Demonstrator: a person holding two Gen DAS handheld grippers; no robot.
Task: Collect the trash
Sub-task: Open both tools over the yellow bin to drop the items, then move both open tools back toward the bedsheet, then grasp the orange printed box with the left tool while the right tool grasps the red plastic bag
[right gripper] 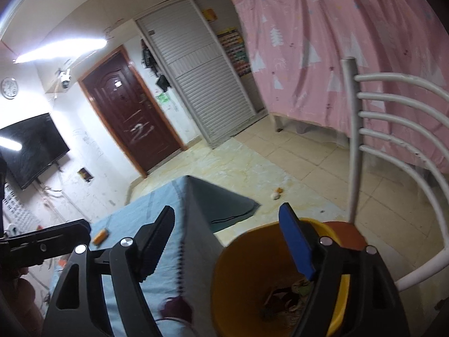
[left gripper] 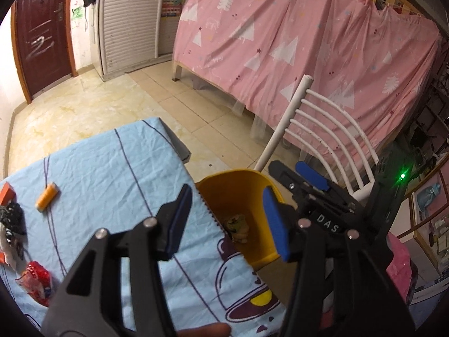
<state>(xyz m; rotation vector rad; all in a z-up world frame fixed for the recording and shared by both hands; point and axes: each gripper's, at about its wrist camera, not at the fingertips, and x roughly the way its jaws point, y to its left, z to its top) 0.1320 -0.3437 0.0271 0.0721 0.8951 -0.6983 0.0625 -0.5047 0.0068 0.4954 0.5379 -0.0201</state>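
Observation:
A yellow bin (left gripper: 233, 193) stands off the right edge of the table, with crumpled trash (left gripper: 237, 224) at its bottom. My left gripper (left gripper: 224, 221) hangs open over the table edge and the bin's rim, nothing between its fingers. Just beyond the bin is my right gripper (left gripper: 294, 172), also open. In the right wrist view the right gripper (right gripper: 227, 241) is open and empty above the bin (right gripper: 247, 258), where trash (right gripper: 283, 297) shows inside. On the blue tablecloth (left gripper: 112, 174) lie an orange tube (left gripper: 46, 198), a red wrapper (left gripper: 36, 280) and an orange box (left gripper: 7, 193).
A white slatted chair (left gripper: 331, 129) stands right behind the bin. A small scrap (right gripper: 276, 193) lies on the tiled floor. A pink curtain (left gripper: 280, 42) covers the bed frame at the back. Black-and-white clutter (left gripper: 11, 221) sits at the table's left edge.

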